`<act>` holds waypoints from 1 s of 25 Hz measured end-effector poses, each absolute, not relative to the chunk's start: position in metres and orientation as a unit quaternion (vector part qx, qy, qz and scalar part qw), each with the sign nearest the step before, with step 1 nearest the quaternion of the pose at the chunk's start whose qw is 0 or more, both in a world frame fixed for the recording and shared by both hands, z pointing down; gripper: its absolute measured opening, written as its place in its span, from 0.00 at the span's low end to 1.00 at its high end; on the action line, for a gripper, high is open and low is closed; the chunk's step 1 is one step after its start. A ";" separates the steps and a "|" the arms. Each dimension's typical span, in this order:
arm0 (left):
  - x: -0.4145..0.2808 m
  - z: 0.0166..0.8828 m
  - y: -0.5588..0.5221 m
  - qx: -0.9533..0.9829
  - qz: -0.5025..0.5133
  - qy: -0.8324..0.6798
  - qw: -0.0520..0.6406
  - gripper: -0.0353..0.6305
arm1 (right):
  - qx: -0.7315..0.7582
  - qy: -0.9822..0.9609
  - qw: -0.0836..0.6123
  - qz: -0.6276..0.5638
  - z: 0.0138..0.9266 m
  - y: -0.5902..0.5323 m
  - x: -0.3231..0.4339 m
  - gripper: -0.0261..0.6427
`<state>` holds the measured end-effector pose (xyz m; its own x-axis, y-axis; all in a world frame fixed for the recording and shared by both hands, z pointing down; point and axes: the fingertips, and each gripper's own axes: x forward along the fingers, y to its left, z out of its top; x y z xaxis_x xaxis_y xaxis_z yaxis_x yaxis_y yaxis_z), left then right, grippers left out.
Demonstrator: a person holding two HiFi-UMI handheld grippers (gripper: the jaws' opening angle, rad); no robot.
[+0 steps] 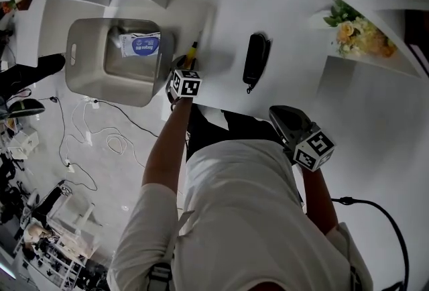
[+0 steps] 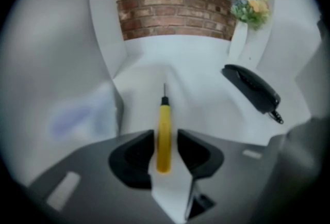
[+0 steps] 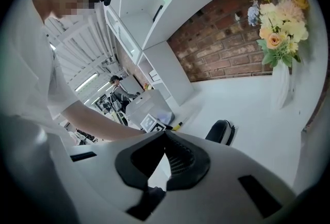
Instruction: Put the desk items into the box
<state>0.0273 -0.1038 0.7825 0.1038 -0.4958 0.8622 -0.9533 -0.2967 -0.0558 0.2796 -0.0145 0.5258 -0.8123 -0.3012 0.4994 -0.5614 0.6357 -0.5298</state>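
A yellow-handled screwdriver (image 2: 164, 135) lies on the white desk (image 1: 295, 35), tip pointing away from me. My left gripper (image 2: 165, 141) is down over it and open, one jaw on each side of the handle; in the head view the left gripper (image 1: 183, 65) sits at the desk's left edge by the screwdriver (image 1: 192, 53). The grey box (image 1: 80, 48) stands just left of it, holding a blue-and-white packet (image 1: 141, 45). A black phone handset (image 1: 256, 60) lies mid-desk. My right gripper (image 1: 278, 114) hovers near the front edge, shut and empty.
A vase of yellow flowers (image 1: 355, 35) stands at the desk's back right by a white shelf unit. White partitions and a brick wall (image 2: 170, 1) close the back. Cables (image 1: 107, 142) trail on the floor to the left, below the box.
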 end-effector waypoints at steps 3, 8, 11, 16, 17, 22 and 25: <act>0.031 0.784 -0.103 0.691 0.418 -0.521 0.278 0.19 | 0.240 -0.885 0.186 0.353 0.529 -0.015 0.282 0.04; 0.043 0.777 -0.095 0.697 0.420 -0.510 0.280 0.17 | 0.232 -0.889 0.183 0.351 0.531 -0.016 0.283 0.04; 0.051 0.760 -0.093 0.708 0.412 -0.504 0.273 0.16 | 0.229 -0.893 0.176 0.346 0.530 -0.020 0.282 0.04; 0.062 0.718 -0.087 0.726 0.380 -0.506 0.271 0.16 | 0.220 -0.901 0.161 0.338 0.525 -0.022 0.277 0.04; 0.064 0.710 -0.086 0.728 0.374 -0.507 0.270 0.16 | 0.217 -0.902 0.159 0.337 0.524 -0.022 0.275 0.04; 0.068 0.669 -0.079 0.737 0.334 -0.520 0.275 0.16 | 0.197 -0.910 0.147 0.333 0.520 -0.019 0.262 0.04; 0.071 0.640 -0.073 0.739 0.312 -0.527 0.282 0.16 | 0.186 -0.914 0.141 0.333 0.517 -0.018 0.255 0.04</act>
